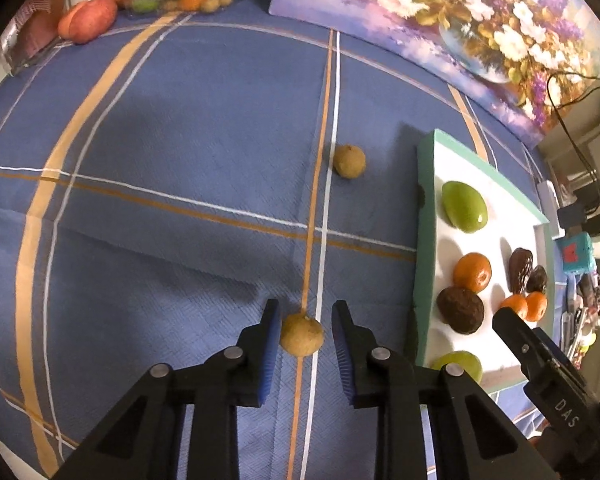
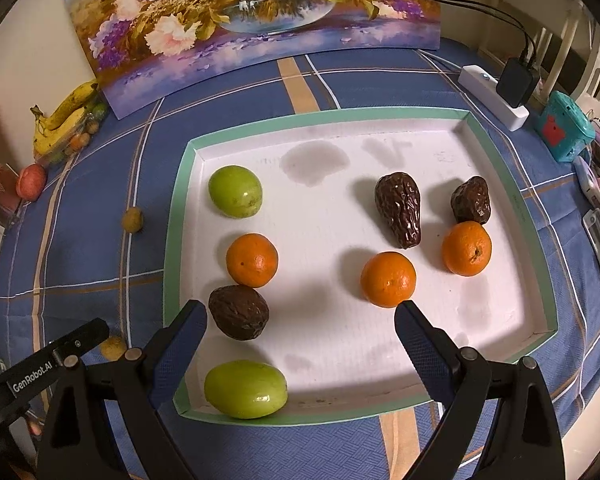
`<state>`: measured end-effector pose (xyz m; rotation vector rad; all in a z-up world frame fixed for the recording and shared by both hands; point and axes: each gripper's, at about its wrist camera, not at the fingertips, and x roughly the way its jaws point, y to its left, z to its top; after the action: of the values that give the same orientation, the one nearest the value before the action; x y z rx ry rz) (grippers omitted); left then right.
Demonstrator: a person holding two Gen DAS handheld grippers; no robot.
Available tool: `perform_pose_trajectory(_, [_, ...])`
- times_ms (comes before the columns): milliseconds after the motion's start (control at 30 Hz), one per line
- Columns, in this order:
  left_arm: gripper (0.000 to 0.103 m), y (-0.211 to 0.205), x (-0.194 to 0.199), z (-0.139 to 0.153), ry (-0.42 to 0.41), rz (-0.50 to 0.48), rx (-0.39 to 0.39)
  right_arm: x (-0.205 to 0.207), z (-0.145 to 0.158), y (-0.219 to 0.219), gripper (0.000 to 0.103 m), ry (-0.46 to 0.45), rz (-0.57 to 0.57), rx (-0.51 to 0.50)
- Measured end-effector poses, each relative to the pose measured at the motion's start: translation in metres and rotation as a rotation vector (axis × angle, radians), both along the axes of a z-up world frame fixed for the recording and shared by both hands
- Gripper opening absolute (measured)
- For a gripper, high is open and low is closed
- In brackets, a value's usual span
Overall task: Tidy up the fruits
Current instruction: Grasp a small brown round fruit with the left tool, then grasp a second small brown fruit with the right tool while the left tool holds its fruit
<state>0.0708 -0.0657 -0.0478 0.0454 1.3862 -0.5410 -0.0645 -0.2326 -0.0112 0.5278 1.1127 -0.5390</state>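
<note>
Looking along the left gripper (image 1: 306,320), its jaws stand narrow around a longan (image 1: 301,337) on the blue checked cloth (image 1: 180,140); the left pad touches the fruit, while a sliver of cloth shows at the right pad. A second longan (image 1: 349,161) lies well ahead.

Only the right view shows the whole tray (image 2: 180,208). It holds two green fruits (image 2: 235,191), three mandarins (image 2: 388,279), two dates (image 2: 398,208) and a dark wrinkled fruit (image 2: 239,312), mostly ahead of the right gripper (image 2: 300,312), whose jaws gape wide and empty.
</note>
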Motion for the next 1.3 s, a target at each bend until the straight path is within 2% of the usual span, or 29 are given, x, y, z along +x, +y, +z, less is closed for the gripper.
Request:
perform_pose_trajectory(100, [0.030, -0.005, 0.005, -0.008, 0.005, -0.006, 0.052, 0.002, -0.001, 0.002, 0.095, 0.009, 0.006, -0.002])
perform_pose_trajectory(167, [0.030, -0.005, 0.007, -0.013, 0.044, -0.002, 0.021, 0.002, -0.002, 0.002, 0.095, 0.018, 0.010, -0.003])
perform_pose_trajectory(300, [0.028, -0.006, 0.006, -0.013, 0.039, -0.015, 0.016, 0.002, -0.003, 0.003, 0.095, 0.020, 0.015, -0.002])
perform_pose_trajectory(433, [0.027, -0.004, 0.006, -0.005, 0.035, 0.002, -0.041, 0.002, -0.003, 0.003, 0.095, 0.020, 0.014, -0.002])
perform_pose_trajectory(567, [0.027, 0.010, 0.014, 0.015, -0.015, 0.061, -0.106, 0.005, -0.001, 0.004, 0.095, 0.004, 0.018, -0.002])
perform_pose_trajectory(767, [0.027, 0.038, 0.036, 0.026, -0.056, 0.190, -0.160, 0.016, 0.017, 0.009, 0.095, -0.121, 0.052, -0.011])
perform_pose_trajectory(967, [0.027, 0.060, 0.054, 0.028, -0.054, 0.270, -0.195, 0.044, 0.035, 0.032, 0.094, -0.222, 0.150, -0.035])
perform_pose_trajectory(1100, [0.028, 0.068, 0.063, 0.029, -0.043, 0.302, -0.219, 0.069, 0.033, 0.040, 0.085, -0.255, 0.180, 0.017])
perform_pose_trajectory(1133, [0.028, 0.070, 0.065, 0.029, -0.039, 0.308, -0.223, 0.076, 0.030, 0.042, 0.078, -0.257, 0.184, 0.038])
perform_pose_trajectory(1200, [0.027, 0.072, 0.071, 0.025, -0.030, 0.319, -0.222, 0.091, 0.023, 0.044, 0.069, -0.248, 0.191, 0.081])
perform_pose_trajectory(1267, [0.028, 0.072, 0.076, 0.020, -0.016, 0.327, -0.217, 0.107, 0.012, 0.048, 0.068, -0.226, 0.193, 0.114])
perform_pose_trajectory(1300, [0.028, 0.072, 0.077, 0.017, -0.005, 0.331, -0.220, 0.113, 0.008, 0.051, 0.064, -0.214, 0.198, 0.120])
